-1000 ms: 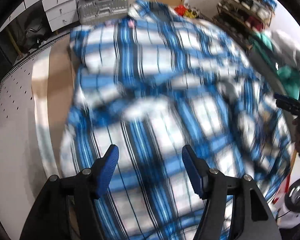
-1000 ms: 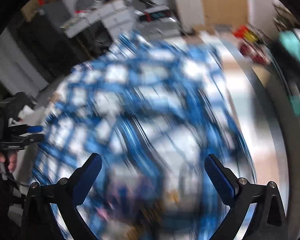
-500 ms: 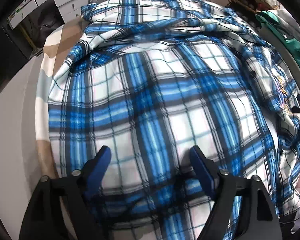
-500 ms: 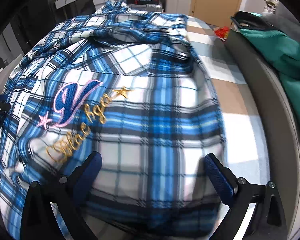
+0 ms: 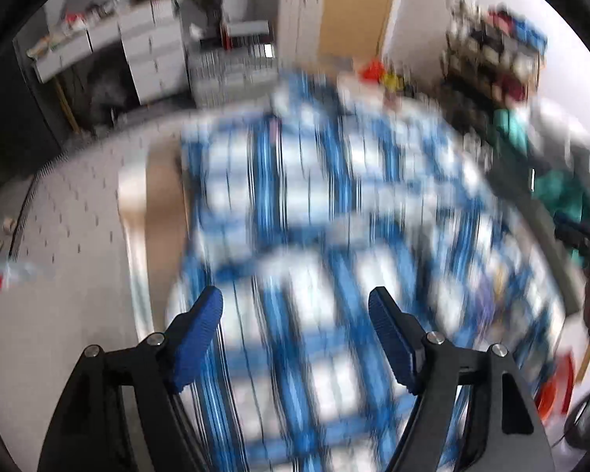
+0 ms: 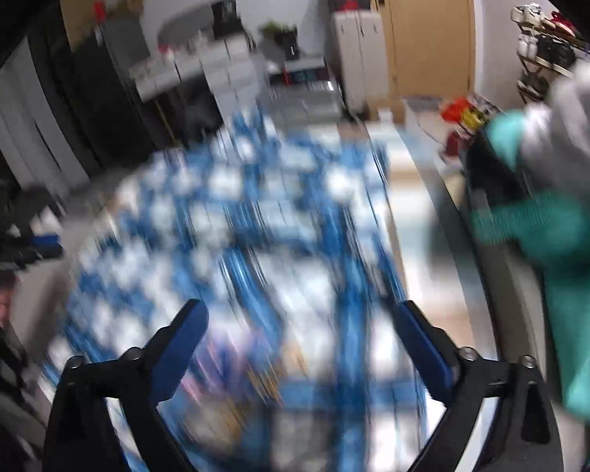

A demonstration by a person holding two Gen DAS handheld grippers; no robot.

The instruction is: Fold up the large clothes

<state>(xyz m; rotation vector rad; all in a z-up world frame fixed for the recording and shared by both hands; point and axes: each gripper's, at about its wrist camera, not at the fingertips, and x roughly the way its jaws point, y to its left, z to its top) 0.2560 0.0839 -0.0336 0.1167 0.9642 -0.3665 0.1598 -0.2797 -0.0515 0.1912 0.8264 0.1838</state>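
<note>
- Plaid shirt (image 5: 334, 244) lay spread on the bed, below and beyond both grippers; frames were badly blurred.
- My left gripper (image 5: 295, 314) was empty, jaws closing slightly; right gripper (image 6: 299, 326) gaped, nothing between the pads.
- I judged it light, limp, non-slippery: pinch a near hem corner, not mid-panel.

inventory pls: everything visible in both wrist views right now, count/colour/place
plaid shirt: 1, blue and white, spread on the work surface, blurred
work surface: 1, pale grey, under the shirt
green garment: 1, teal, right of the shirt
drawer unit: 1, white, back left
door: 1, tan wood, back wall
shoe rack: 1, dark, back right
left tool: 1, black with blue pads, jaws apart and closing, nothing gripped
right tool: 1, same colours, jaws wide, nothing gripped
</note>
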